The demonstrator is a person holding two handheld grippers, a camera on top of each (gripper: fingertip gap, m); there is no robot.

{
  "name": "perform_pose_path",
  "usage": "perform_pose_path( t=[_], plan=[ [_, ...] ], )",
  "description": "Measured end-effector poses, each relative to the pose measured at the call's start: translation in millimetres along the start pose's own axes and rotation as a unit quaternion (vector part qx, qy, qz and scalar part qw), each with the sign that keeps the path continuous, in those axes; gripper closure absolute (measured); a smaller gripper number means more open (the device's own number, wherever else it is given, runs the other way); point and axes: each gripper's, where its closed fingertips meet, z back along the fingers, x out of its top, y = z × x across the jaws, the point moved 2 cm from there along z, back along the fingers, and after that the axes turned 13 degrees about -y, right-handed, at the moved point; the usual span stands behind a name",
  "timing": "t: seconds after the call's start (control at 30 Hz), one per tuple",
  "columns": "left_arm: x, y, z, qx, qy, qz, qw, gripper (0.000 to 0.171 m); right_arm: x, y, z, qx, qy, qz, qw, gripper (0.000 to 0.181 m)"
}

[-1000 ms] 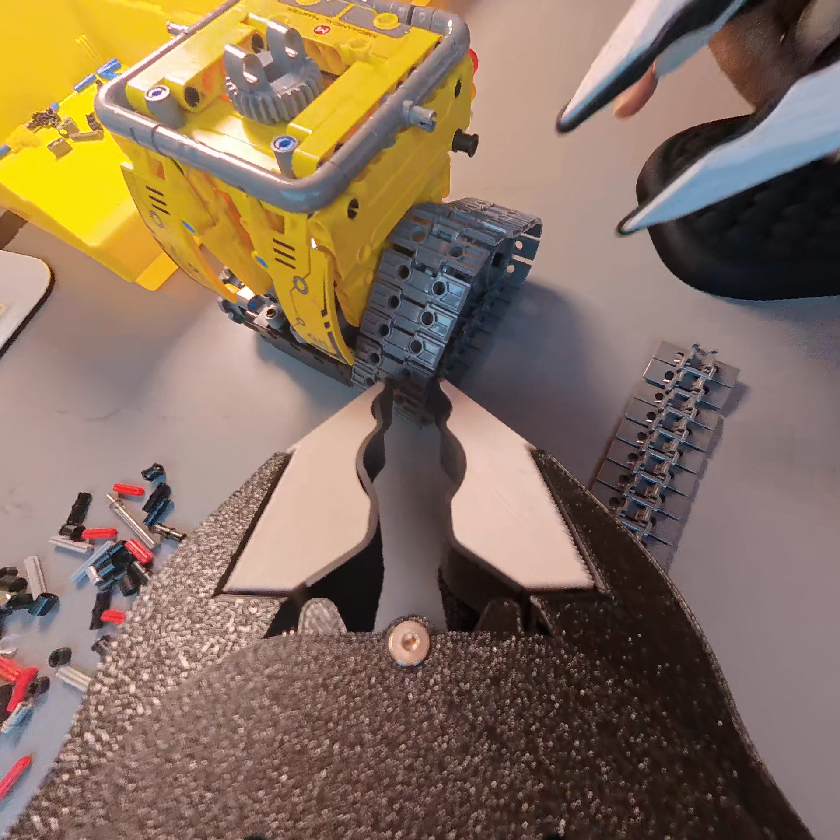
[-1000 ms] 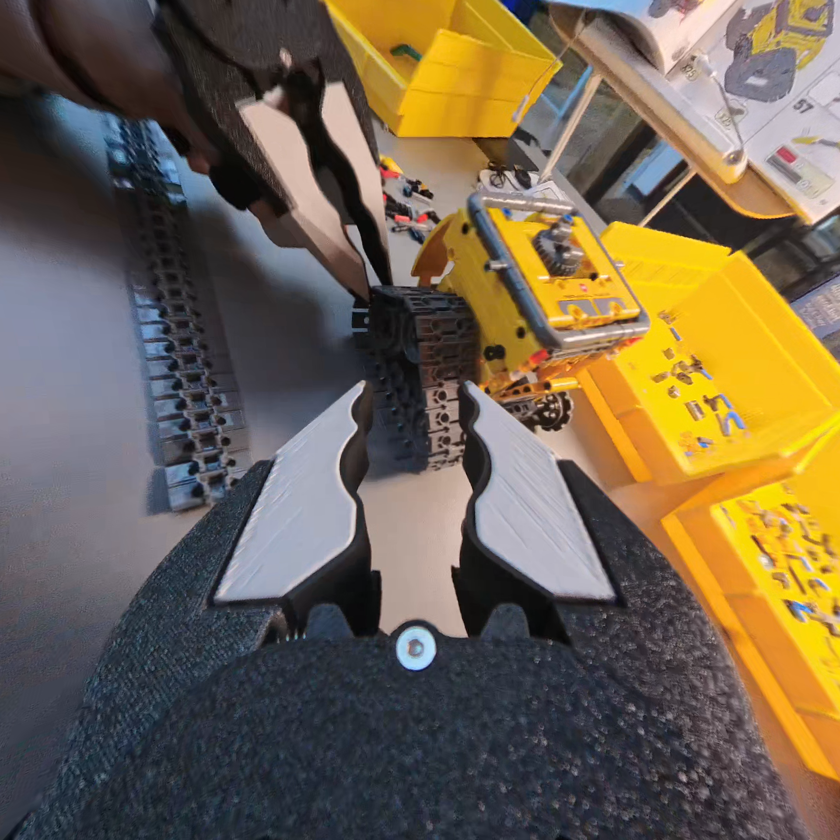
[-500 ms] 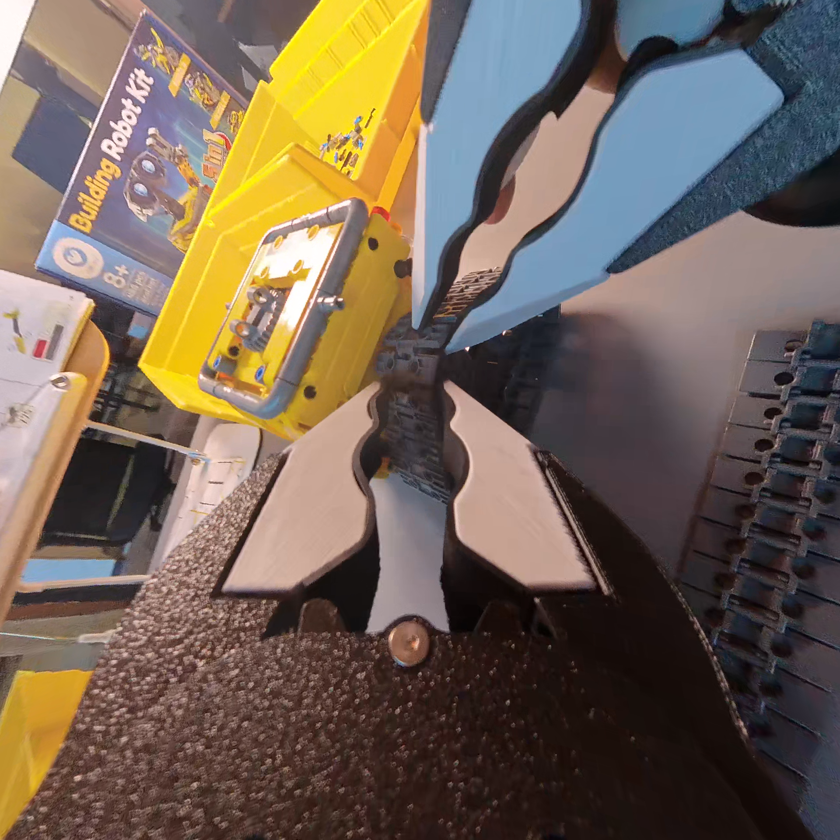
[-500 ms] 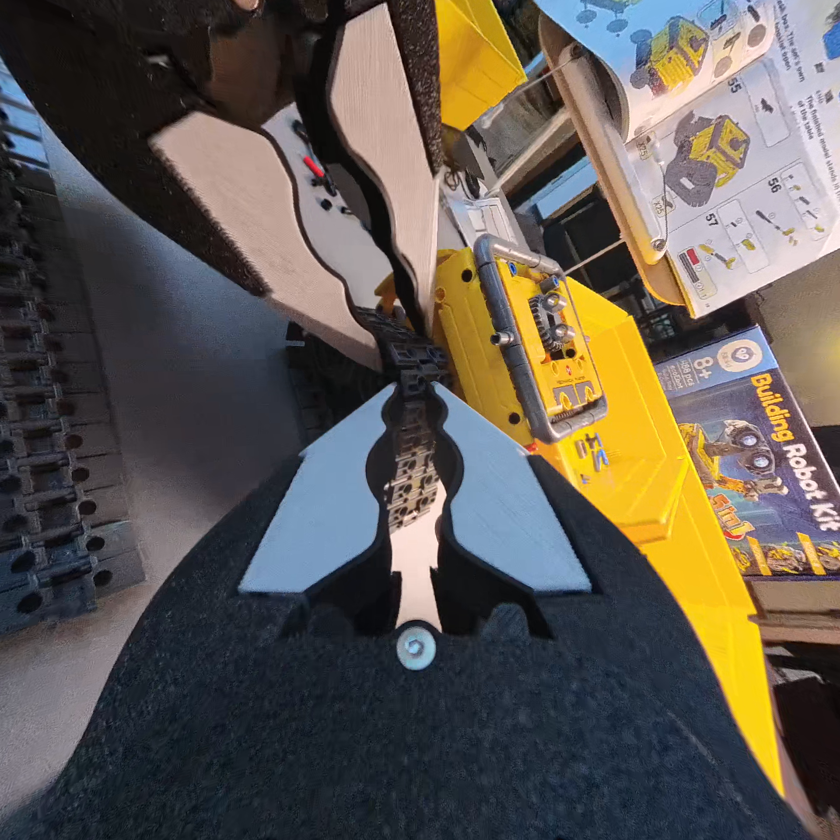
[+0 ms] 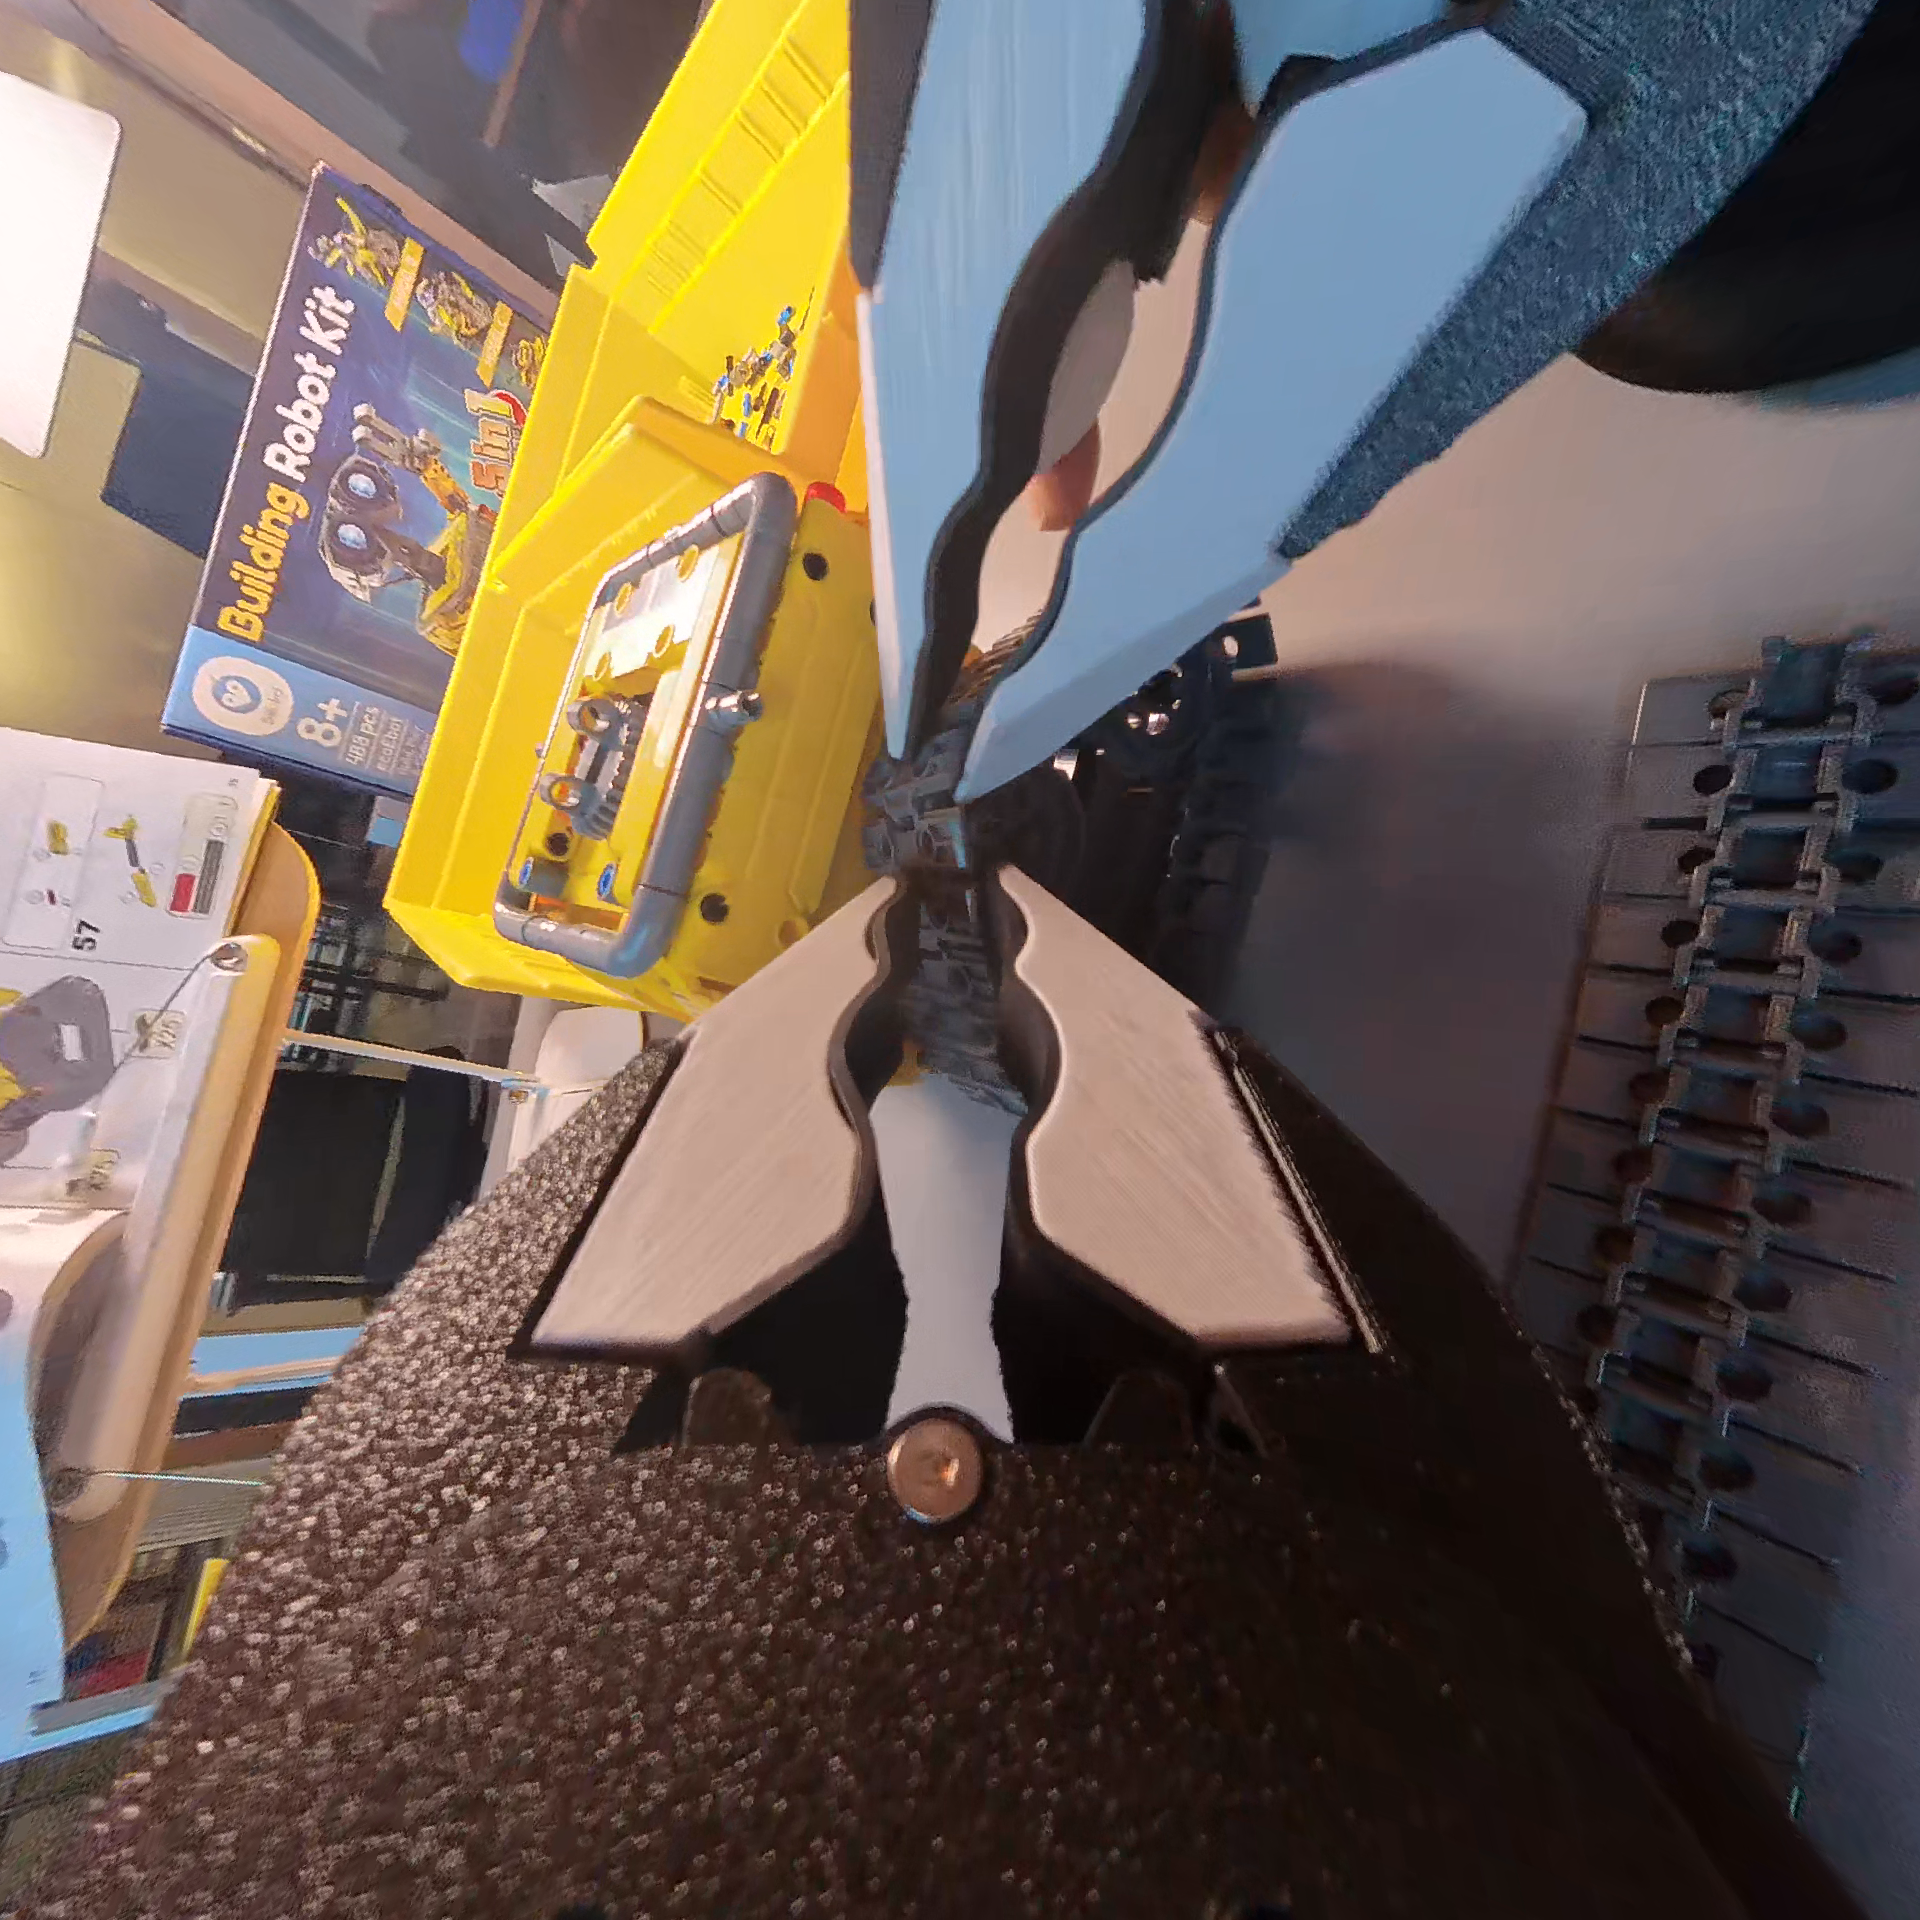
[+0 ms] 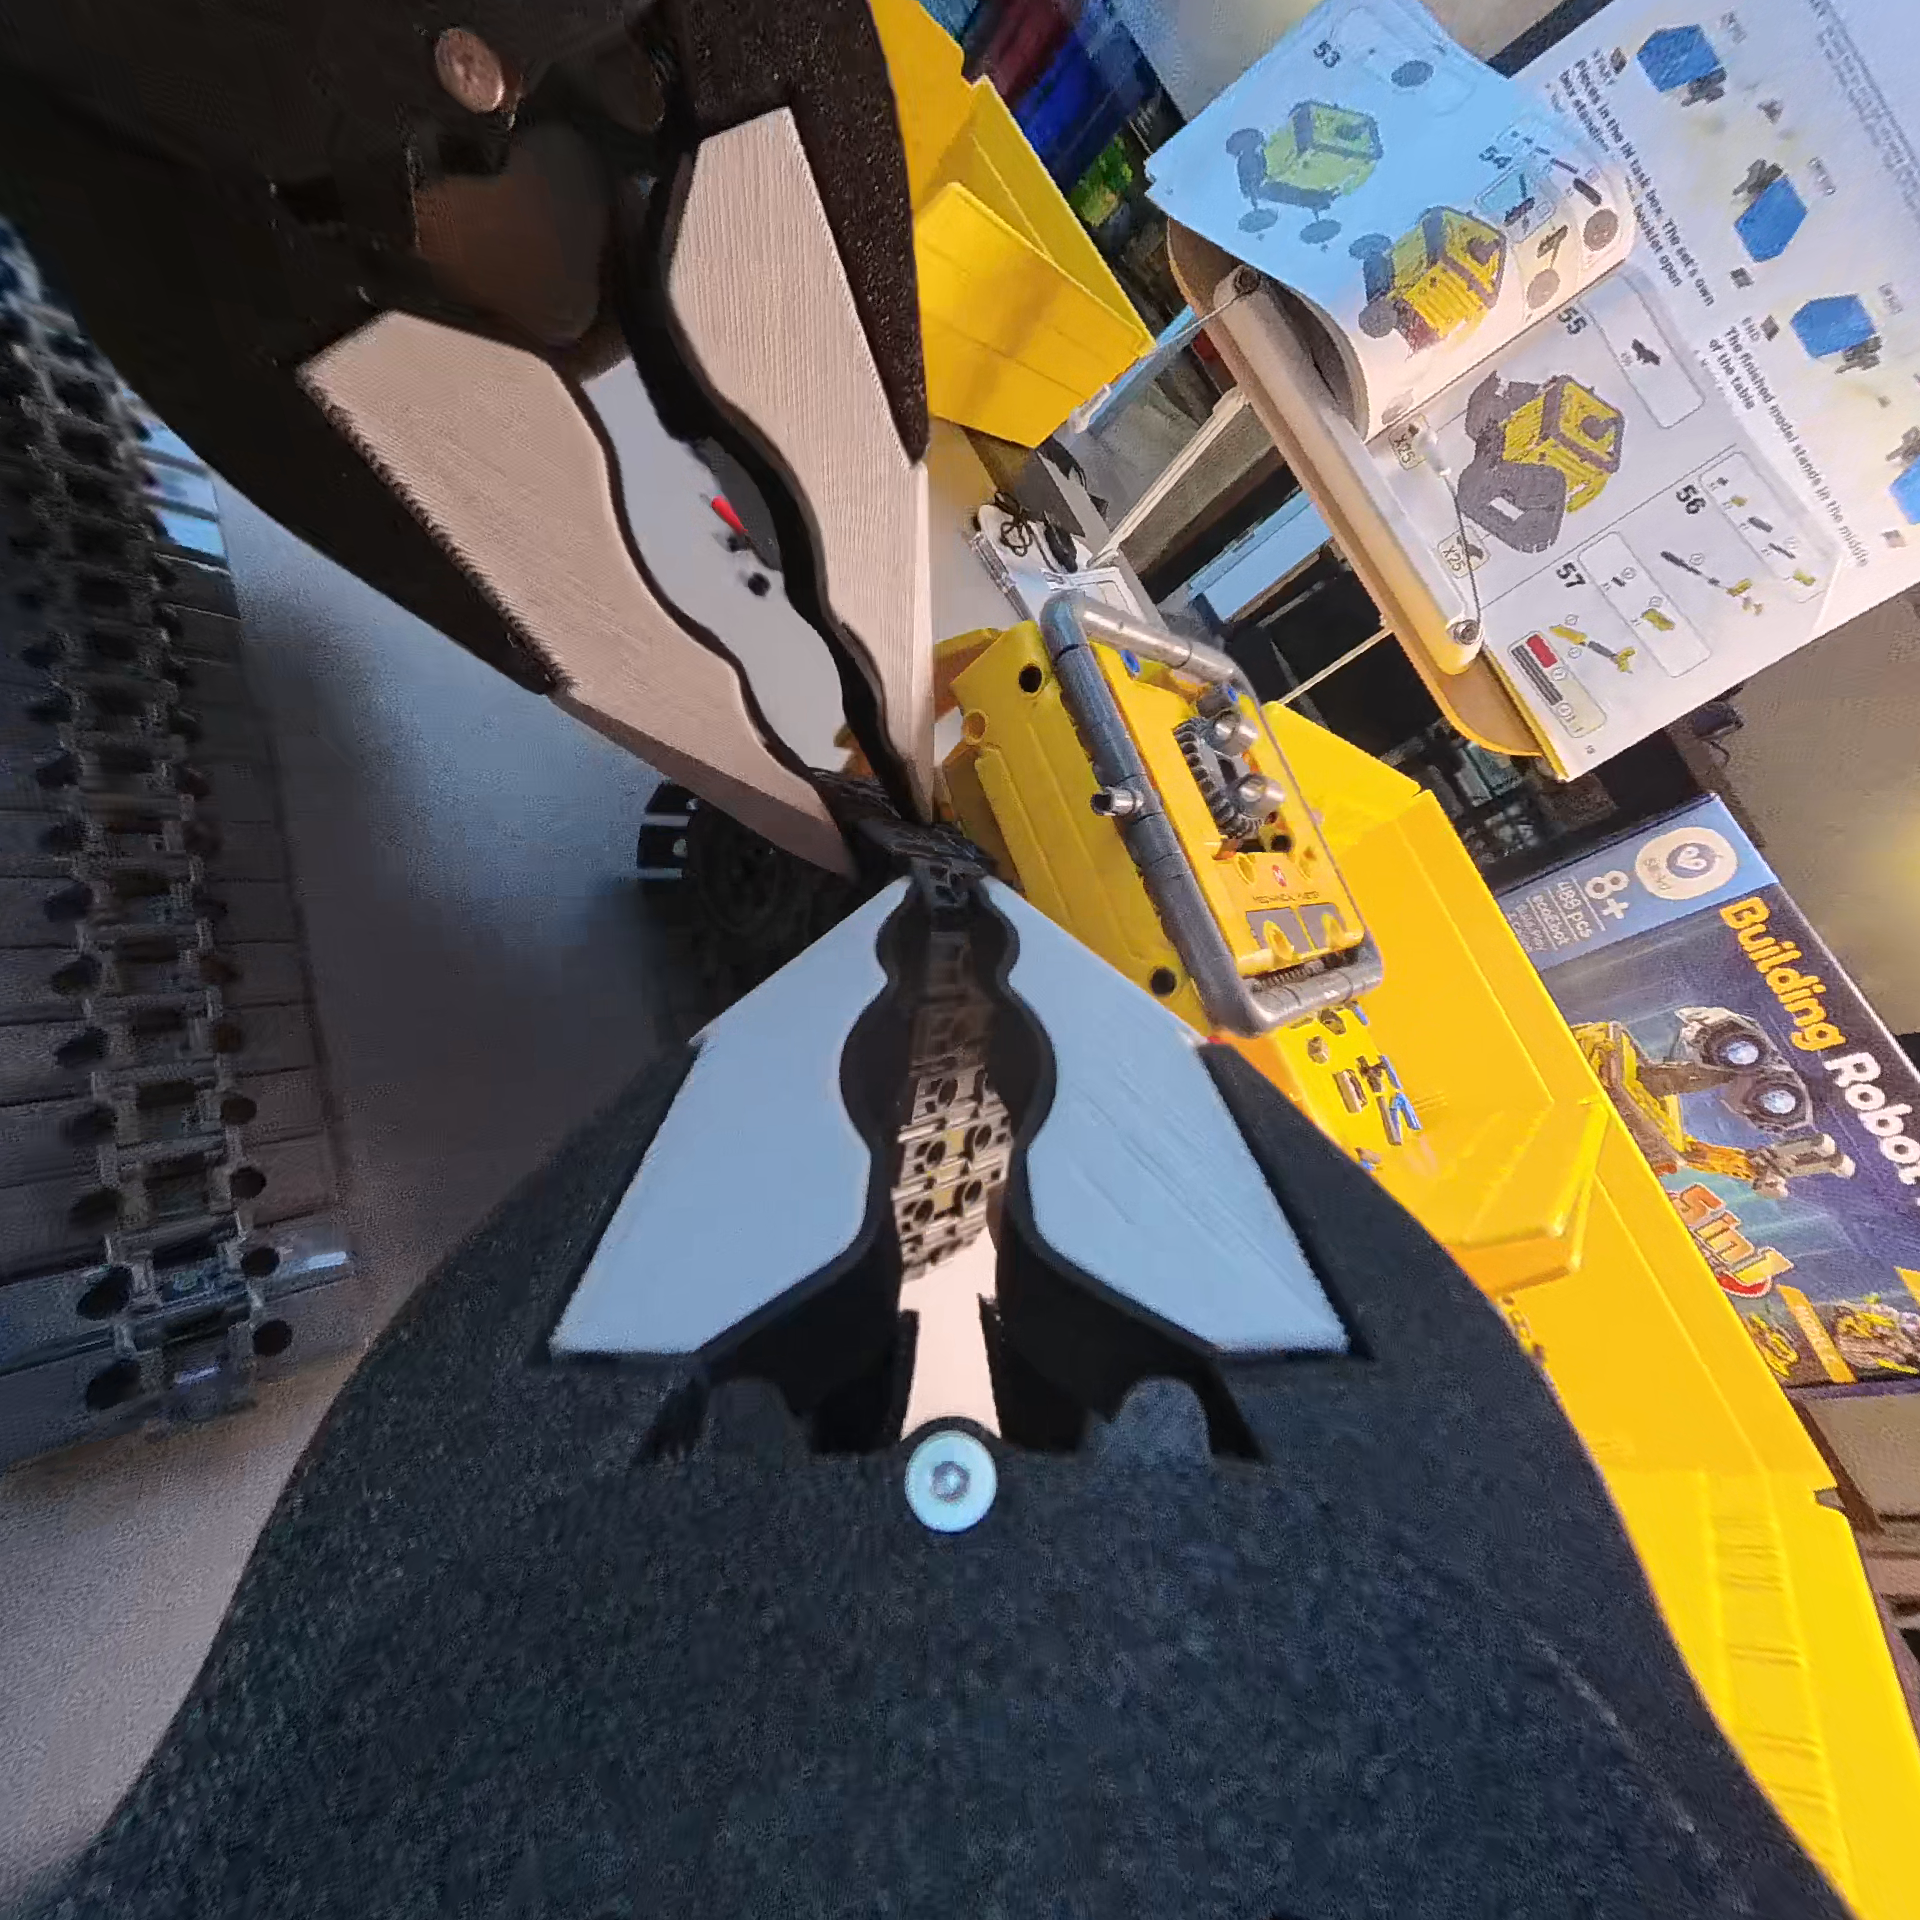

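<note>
A yellow brick-built robot model (image 5: 675, 727) with a grey tube frame carries a grey tread track (image 5: 940, 997) on its side. My left gripper (image 5: 945, 883) is shut on this track from below in its own view. My right gripper (image 5: 940, 774) comes in from above and pinches the same track just beyond, tip to tip with the left one. In the right wrist view the right gripper (image 6: 948, 888) is shut on the track (image 6: 940, 1143). The left gripper (image 6: 888, 831) meets it from the upper left beside the model (image 6: 1060, 790).
A loose grey track strip (image 5: 1745, 1091) lies flat on the grey table, also showing in the right wrist view (image 6: 135, 935). Yellow parts trays (image 6: 1507, 1247) with small pieces, a blue kit box (image 5: 353, 468) and an open instruction booklet on a stand (image 6: 1558, 364) lie behind the model. The grippers are tip to tip, or close to it.
Both grippers were open and apart from the model a second ago. They have closed in and shut on the fitted track, and both views have tilted over sharply.
</note>
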Motion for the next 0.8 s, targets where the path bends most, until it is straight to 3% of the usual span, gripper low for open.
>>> perform_pose_path(
  t=[0.17,0.43,0.57,0.8],
  plan=[
    [0.3,-6.1,1.6,-0.010,0.018,-0.034,0.999,0.164,7.5,2.6,-1.5,-0.002,-0.021,-0.008,1.000,0.181],
    [6.4,-6.5,-2.6,-0.020,0.005,-0.021,1.000,0.166,7.9,-3.9,1.6,-0.012,-0.034,-0.035,0.999,0.181],
    [3.4,-3.7,-2.2,-0.029,0.010,0.016,0.999,0.163,1.8,0.0,4.3,0.015,-0.014,-0.031,0.999,0.178],
    [5.9,-4.4,0.2,-0.016,0.017,-0.001,1.000,0.164,3.0,2.8,7.1,0.024,0.057,0.020,0.998,0.175]
  ],
)
